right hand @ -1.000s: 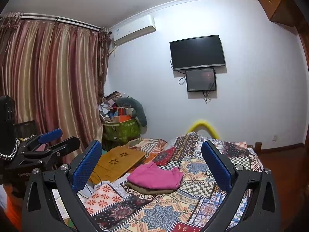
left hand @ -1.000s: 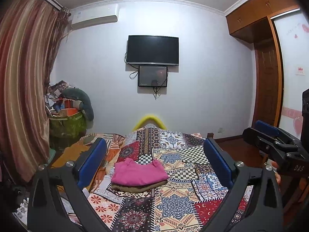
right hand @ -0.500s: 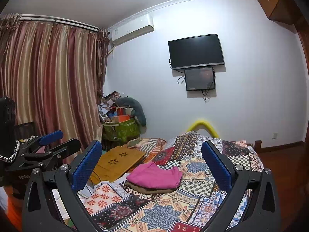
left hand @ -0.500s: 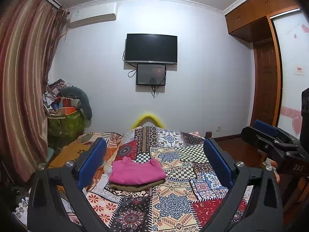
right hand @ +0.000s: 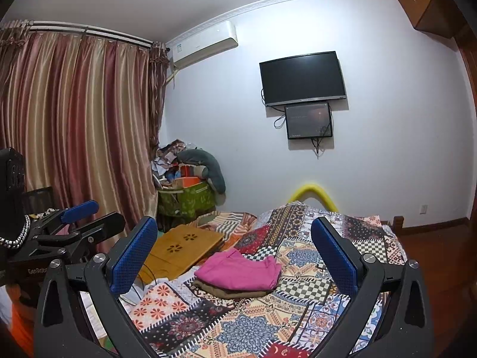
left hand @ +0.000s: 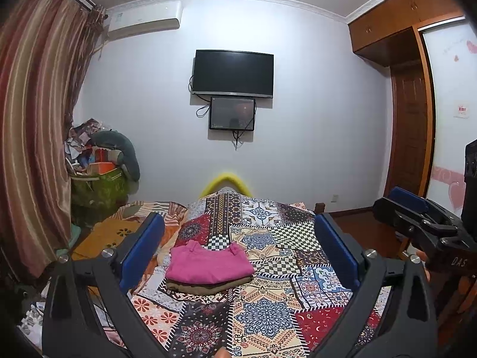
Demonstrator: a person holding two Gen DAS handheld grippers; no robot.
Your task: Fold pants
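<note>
While both claws hover spread wide and empty, left claw (left hand: 238,247) and right claw (right hand: 234,250), the folded pink pants (left hand: 208,262) lie atop brown clothing (left hand: 205,287) on the quilted bed (left hand: 268,313).

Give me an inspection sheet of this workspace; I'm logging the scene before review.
Surface: bed with patchwork quilt, rumpled at the left edge.
Job's things: folded pink pants stacked on a folded olive garment.
Clutter: wooden lap tray on the bed; overfilled green bin by the curtain.
Grippers: left claw open, empty; right claw open, empty; both clear of the clothes.
Cables: cords dangle below the wall TV and small screen.
Surroundings: air conditioner, wardrobe.
</note>
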